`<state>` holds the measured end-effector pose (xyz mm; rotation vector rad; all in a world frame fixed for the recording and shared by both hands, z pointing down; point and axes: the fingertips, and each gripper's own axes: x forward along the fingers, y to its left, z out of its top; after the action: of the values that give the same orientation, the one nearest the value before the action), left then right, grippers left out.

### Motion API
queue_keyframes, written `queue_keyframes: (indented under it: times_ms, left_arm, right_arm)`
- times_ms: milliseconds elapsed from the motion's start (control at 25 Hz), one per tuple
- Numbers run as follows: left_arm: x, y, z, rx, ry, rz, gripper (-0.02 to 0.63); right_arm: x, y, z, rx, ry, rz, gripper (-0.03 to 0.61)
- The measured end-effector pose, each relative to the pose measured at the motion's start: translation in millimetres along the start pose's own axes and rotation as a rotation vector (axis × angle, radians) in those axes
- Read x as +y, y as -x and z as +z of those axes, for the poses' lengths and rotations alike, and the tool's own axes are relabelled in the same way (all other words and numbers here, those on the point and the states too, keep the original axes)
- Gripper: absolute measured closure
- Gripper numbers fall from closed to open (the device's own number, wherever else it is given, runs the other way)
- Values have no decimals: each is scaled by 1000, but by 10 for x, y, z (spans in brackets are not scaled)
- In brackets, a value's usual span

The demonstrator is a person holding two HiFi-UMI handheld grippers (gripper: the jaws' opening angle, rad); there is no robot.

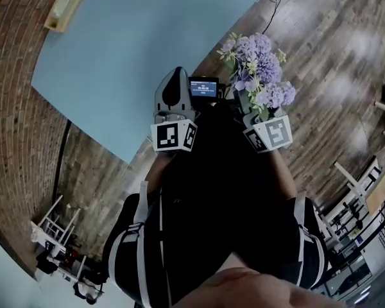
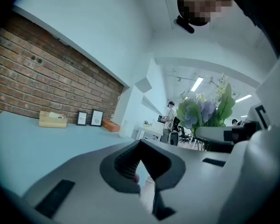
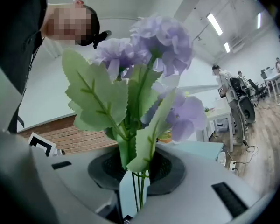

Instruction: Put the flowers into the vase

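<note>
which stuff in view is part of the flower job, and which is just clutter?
Job:
- flowers, clamped in the right gripper
- left gripper, shut, empty
- no vase in view

Lying about:
- wooden box
- two picture frames
- orange item

All three sit on the blue table.

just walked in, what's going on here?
A person stands by a light blue table with a hand-held gripper in each hand. The right hand-held gripper is closed on the stems of a bunch of purple artificial flowers with green leaves, blooms upward. The left hand-held gripper is shut and empty. No vase shows in any view, so the flowers are not yet placed.
</note>
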<state>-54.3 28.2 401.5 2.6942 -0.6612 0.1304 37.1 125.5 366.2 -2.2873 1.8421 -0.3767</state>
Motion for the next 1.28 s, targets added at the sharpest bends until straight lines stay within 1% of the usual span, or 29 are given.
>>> queue_keyframes:
  times_ms: [120,280,480,600,680,760,840,960,1040,1160,1280]
  left_arm:
    - [-209,-263,-73,29,-16,-31,580]
    - [-550,-705,-61,40,-42,-37,580]
    - [-879,-1330,-30,36,-84,-5,580]
    - [-1259,-1789,48,1,-80,-7,580]
    - [-1532,-2052,55,-9,-77,7,580]
    - [-1734,-2264,38,-4,-59,36,580]
    - [-1879,-2428,10,5,-59,66,580]
    - [-1988,-2595,11,8,-90,103,580]
    - [-1979,-2681,11,16,-103,125,580]
    - [-1895,-2866,-13,29,-98,161,580]
    - [-1722,-3091,9,22,-86,188,580]
  right_arm:
    - [-297,-14,91,-7,-62,-22,483]
    - [-829,-84,292,-23,-103,-11,483]
    - [-1606,-257,537,-73,-144,-4,483]
    - [-2129,-247,780,-101,-111,13,483]
    - [-2482,-173,921,-112,-97,20,483]
    - [-2805,-107,1029,-119,-114,21,483]
    - [-3077,-81,1110,-124,-146,32,483]
    - [-3354,-169,1241,-135,-186,67,483]
    - [-3470,-262,1284,-136,-198,84,483]
    - [-3633,-479,1239,-113,-208,106,483]
    - [-3663,-841,1269,-101,-222,147,483]
